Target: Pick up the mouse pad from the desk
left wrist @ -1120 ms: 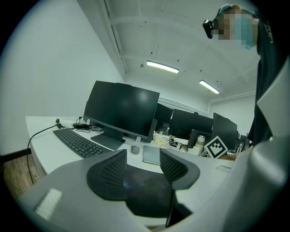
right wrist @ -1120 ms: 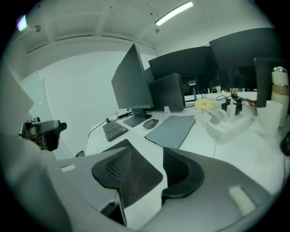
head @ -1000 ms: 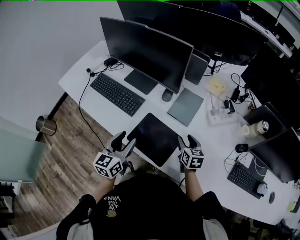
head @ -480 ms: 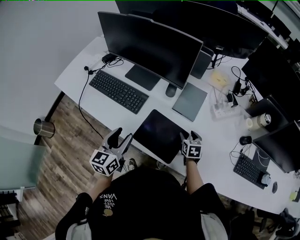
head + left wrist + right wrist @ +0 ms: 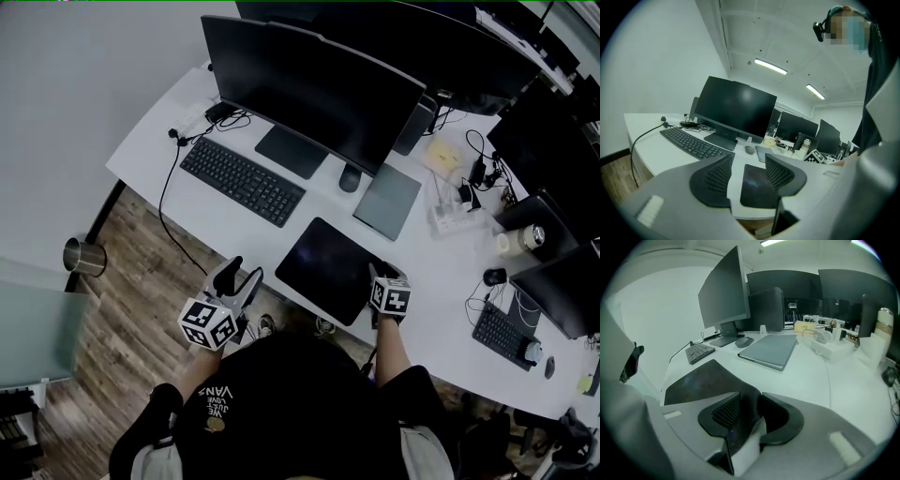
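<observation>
Right gripper (image 5: 380, 273) has dropped to the pad's (image 5: 328, 267) near right corner, at the surface's (image 5: 234, 220) near edge. Its jaws are closing around that corner, not yet pinching it, so the grasp is just beginning. Left gripper (image 5: 240, 277) is hovering open beyond that edge, left of the pad.

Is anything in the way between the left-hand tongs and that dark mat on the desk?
Nothing visible. The left tongs hang open just off the desk's near edge, with only bare desk between them and the mouse pad. The right tongs are closing, the pad's near corner between them.
</observation>
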Tool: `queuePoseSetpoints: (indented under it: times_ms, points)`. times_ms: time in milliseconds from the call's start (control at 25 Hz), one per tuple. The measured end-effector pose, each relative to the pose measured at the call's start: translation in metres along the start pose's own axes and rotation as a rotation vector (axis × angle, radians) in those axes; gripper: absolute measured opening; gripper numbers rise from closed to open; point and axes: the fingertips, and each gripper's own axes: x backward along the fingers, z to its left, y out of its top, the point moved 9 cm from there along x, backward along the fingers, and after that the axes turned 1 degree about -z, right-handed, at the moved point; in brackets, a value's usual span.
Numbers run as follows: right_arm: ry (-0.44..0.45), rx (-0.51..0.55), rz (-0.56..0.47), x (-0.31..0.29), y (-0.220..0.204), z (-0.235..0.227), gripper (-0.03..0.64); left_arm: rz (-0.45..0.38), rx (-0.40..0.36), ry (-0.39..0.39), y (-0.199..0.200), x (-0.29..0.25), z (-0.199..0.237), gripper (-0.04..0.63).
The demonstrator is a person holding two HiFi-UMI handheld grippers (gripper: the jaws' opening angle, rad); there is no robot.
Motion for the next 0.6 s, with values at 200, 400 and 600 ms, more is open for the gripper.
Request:
queuePoseSetpoints:
  times_ms: [200,400,600]
  points:
    - [0.001,-0.006,-0.026,0.009,0.003,0.009,0.089,0.055,0.036,-0.018,-0.014,-0.014,0.007,0.201]
    - [0.012,-0.002,-0.067,0.019,0.008,0.023,0.059,0.194,0.031,-0.014,-0.040,-0.034,0.013,0.201]
    - [0.015,0.009,-0.096,0.031,0.012,0.032,0.053,0.329,-0.014,0.013,-0.063,-0.059,0.012,0.221]
